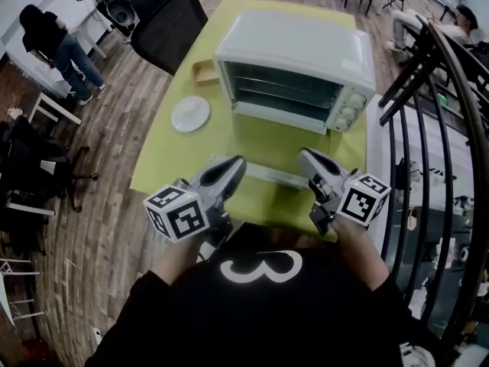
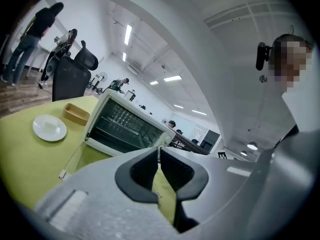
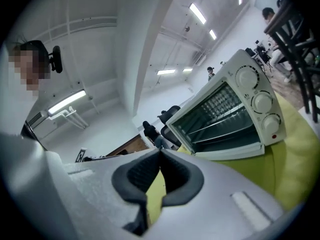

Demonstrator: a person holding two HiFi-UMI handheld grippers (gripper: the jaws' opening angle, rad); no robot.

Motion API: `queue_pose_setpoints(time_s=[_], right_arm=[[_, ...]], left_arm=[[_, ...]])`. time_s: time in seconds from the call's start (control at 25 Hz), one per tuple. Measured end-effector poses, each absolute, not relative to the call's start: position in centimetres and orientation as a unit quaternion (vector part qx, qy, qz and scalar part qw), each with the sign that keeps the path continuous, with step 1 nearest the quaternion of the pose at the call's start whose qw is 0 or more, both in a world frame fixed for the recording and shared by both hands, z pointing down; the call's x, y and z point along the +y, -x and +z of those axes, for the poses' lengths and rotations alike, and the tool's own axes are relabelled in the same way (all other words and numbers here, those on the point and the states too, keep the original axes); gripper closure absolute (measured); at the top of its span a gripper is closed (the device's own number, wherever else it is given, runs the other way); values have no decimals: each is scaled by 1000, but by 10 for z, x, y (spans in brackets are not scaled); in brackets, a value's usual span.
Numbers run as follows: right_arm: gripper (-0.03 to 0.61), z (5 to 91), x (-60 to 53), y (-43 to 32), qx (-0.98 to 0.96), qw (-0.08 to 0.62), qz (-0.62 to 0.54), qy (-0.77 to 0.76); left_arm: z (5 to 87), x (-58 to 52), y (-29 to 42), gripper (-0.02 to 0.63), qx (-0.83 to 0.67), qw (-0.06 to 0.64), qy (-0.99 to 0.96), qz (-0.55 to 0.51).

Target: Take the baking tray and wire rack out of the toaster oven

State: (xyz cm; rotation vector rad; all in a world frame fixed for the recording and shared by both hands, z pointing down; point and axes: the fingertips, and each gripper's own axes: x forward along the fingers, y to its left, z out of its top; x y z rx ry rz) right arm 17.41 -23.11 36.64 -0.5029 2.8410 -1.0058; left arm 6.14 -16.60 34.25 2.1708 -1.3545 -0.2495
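A white toaster oven (image 1: 298, 48) stands on the yellow-green table (image 1: 164, 159) with its glass door (image 1: 267, 147) folded down flat toward me. Inside the dark cavity, metal shelves (image 1: 286, 90) run across at two levels; I cannot tell the wire rack from the baking tray. My left gripper (image 1: 237, 163) and right gripper (image 1: 304, 155) hover side by side just short of the door's front edge, both shut and empty. The left gripper view has the oven (image 2: 125, 126) beyond the shut left gripper (image 2: 159, 151). The right gripper view shows the oven (image 3: 230, 119) and its shelves (image 3: 222, 129) past the shut right gripper (image 3: 160, 151).
A white plate (image 1: 189, 114) lies on the table left of the oven, with a small wooden tray (image 1: 202, 71) behind it. A black office chair (image 1: 164, 17) stands at the far left corner. A black railing (image 1: 435, 90) runs along the right. A person (image 1: 57, 44) stands far left.
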Motion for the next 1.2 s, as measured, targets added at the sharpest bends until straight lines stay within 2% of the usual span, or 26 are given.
queue_pose_setpoints(time_s=[0.28,0.36,0.4,0.44,0.56,0.72,0.84,1.2], right_arm=[[575,386,-291,-173,903,65,-365,216],[575,393,-310,-171,893,70,-376,237],[558,396,-319,-170,887,72,-383,250],[515,400,-329,-168,880,73,-390,263],[499,412,-356,-167,854,77,-417,303],[420,441,-387,-175,803,96,-469,354],[394,466,-407,-183,769,116,-494,388],[394,517,-455,-195,686,161,-533,468]], left_arm=[[364,-239,-45,597,-468,308,-825,-77],[371,-262,-37,579,-456,328,-823,-83],[375,-273,-33,537,-451,339,-821,-85],[379,-284,-28,494,-448,347,-819,-87],[390,-317,-12,479,-454,360,-811,-87],[417,-356,0,422,-448,415,-785,-105],[438,-379,9,407,-445,451,-764,-125],[494,-432,32,405,-454,530,-695,-176]])
